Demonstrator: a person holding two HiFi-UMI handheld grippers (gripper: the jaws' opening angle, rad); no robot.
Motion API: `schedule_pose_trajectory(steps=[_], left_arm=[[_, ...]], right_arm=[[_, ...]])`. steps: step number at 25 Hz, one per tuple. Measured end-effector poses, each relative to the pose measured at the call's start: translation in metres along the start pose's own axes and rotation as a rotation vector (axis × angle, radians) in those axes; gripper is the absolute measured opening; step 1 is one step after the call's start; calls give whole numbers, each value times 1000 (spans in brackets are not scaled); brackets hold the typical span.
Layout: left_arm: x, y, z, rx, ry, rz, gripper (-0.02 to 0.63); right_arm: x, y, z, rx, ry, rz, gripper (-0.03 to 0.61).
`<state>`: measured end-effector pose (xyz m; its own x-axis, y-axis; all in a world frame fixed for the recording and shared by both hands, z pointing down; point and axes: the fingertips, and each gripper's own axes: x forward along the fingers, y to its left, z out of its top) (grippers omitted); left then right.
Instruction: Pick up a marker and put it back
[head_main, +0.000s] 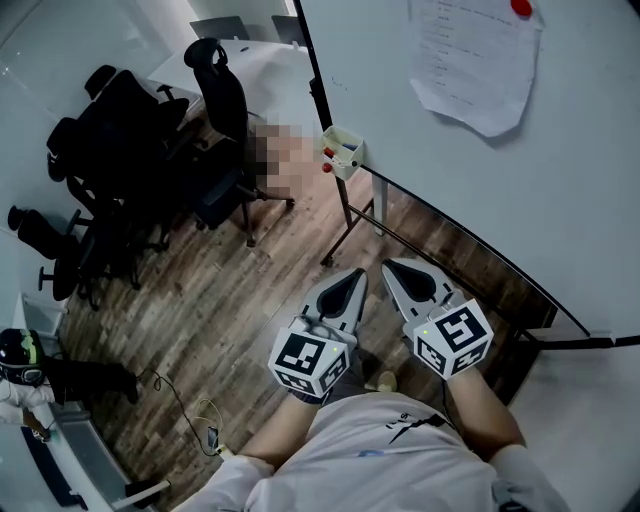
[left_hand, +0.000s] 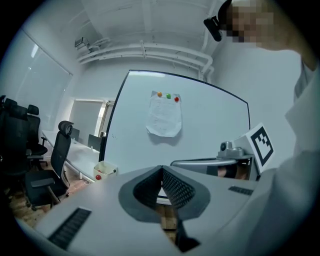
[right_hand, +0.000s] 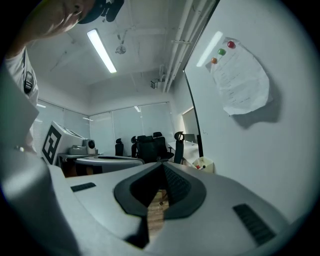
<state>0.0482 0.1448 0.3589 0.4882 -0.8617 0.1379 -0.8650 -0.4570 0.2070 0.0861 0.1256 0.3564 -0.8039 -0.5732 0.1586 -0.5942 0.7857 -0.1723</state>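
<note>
Cream box (head_main: 352, 166) holding markers (head_main: 330, 154) hangs well apart | left gripper (head_main: 353, 276), right gripper (head_main: 395, 268): jaws together, empty | we'd part one gripper's jaws before reaching in.

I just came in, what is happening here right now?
A person stands at a whiteboard with a gripper in each hand. The left gripper and the right gripper are both shut and empty, held close to the body. The markers lie in the small box at the board's edge, none picked up yet.
</note>
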Motion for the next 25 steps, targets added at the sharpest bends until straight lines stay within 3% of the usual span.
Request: schedule_pose_trajectory(steps=[16, 25], left_arm=[[114, 146, 11, 51, 77, -161, 11], [166, 179, -4, 138, 103, -207, 12]], right_arm=[[155, -85, 22, 37, 35, -184, 14], [190, -125, 15, 68, 64, -243, 14]])
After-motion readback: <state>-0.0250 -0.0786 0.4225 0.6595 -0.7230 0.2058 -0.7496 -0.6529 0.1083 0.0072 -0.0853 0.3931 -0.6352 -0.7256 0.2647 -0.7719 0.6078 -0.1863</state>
